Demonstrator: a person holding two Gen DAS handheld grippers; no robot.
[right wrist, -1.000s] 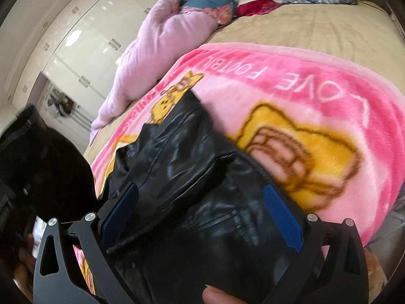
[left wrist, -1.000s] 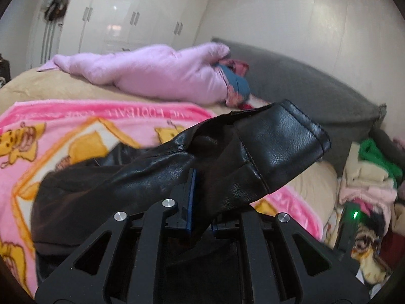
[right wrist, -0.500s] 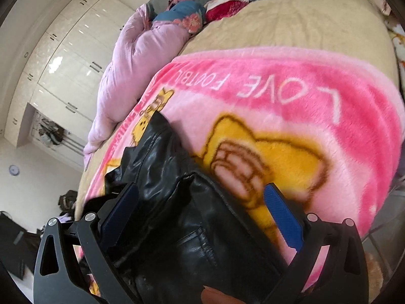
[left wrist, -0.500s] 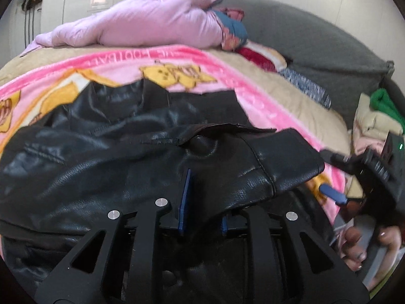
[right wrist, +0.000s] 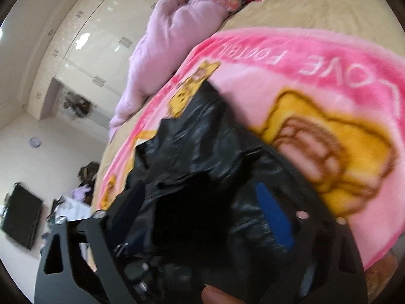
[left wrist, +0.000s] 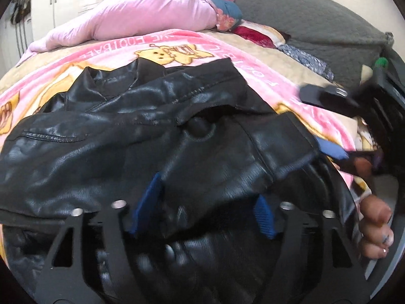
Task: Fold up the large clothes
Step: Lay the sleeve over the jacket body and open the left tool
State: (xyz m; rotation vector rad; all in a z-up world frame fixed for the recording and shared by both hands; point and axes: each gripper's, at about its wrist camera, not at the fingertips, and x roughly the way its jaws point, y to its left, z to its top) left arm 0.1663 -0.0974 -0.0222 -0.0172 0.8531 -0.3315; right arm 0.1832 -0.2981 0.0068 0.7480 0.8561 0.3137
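Note:
A black leather jacket (left wrist: 141, 116) lies on a pink cartoon blanket (left wrist: 253, 50) on the bed. Its sleeve (left wrist: 253, 147) is laid across the jacket body, cuff toward the right. My left gripper (left wrist: 202, 202) is open, its blue pads apart on either side of the sleeve, which rests loose between them. My right gripper (right wrist: 202, 202) is open over the jacket's (right wrist: 197, 136) lower edge, with leather lying between its fingers. The right gripper also shows in the left wrist view (left wrist: 326, 124) at the right, beside the cuff.
A pale pink duvet (left wrist: 141, 12) and pillows lie at the head of the bed by a grey headboard (left wrist: 316, 17). White wardrobes (right wrist: 96, 38) stand behind. A pile of clothes sits off the bed's right side. A dark screen (right wrist: 21, 220) stands on the floor.
My left gripper lowered the sleeve onto the jacket body and opened, letting it go. My right gripper has moved in over the jacket's edge and narrowed a little.

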